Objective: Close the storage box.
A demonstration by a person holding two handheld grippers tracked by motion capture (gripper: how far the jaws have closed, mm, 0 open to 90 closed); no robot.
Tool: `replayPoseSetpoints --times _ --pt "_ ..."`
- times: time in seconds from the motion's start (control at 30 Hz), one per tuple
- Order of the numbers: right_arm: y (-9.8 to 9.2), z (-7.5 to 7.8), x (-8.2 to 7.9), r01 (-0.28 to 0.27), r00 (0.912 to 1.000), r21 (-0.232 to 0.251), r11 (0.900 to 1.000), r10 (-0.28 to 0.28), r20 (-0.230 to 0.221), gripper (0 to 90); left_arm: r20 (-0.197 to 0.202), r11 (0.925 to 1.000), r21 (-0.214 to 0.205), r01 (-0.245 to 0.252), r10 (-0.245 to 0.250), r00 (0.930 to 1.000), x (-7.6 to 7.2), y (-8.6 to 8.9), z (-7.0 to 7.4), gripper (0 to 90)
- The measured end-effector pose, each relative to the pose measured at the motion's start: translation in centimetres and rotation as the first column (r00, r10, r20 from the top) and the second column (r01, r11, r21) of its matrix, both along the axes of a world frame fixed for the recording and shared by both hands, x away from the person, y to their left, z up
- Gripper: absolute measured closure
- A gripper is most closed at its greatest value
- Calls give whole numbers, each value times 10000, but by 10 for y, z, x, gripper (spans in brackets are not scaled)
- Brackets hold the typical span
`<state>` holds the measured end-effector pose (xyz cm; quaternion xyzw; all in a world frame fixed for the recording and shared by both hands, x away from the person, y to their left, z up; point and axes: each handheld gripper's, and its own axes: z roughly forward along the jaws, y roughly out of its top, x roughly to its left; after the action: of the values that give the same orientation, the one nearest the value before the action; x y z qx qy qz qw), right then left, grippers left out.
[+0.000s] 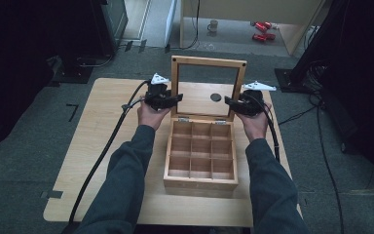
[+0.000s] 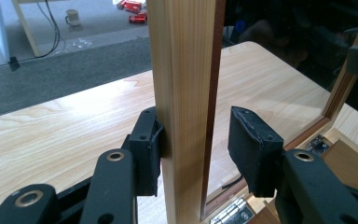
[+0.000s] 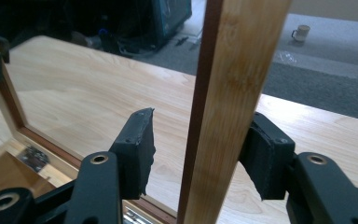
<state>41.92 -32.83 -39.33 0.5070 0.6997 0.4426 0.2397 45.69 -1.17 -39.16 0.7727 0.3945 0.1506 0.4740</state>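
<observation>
The left gripper is straddling the left upright of the lid, one pad touching the wood's outer face while the other pad is standing clear of the inner edge, so the jaws are not clamping. The right gripper is bracketing the lid's right upright the same way: the outer pad is lying against the wood and the inner pad is hanging apart from it, jaws unclenched. In both gripper views the uprights are running out of frame at top and bottom, and the jaws' bases are cut off at the lower edge.

From the high view, both grippers are sitting level with each other at mid-height of the frame, hands cupped beneath them and partly covered by them; the contact points there are too small to read. The lid is standing upright, hinged at the back of the box, whose nine compartments are lying open. The box is resting on the table, toward its right half. A dark round spot is showing through the lid's pane; what it is cannot be made out.
</observation>
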Motion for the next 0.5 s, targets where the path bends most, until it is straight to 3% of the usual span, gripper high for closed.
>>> replayPoseSetpoints --times 0.13,0.27,0.5 --pt "-1 0 -8 19 9997 181 9998 -23 229 487 260 9998 198 22 -27 9997 -8 -1 2 555" --pt "1 3 -15 -127 9994 -264 9996 135 304 489 500 9999 -151 76 -68 9987 -14 3 -1 567" --pt "1 4 -25 -277 9984 -382 9989 295 489 496 832 9998 -141 125 -113 9965 -25 5 -2 557"
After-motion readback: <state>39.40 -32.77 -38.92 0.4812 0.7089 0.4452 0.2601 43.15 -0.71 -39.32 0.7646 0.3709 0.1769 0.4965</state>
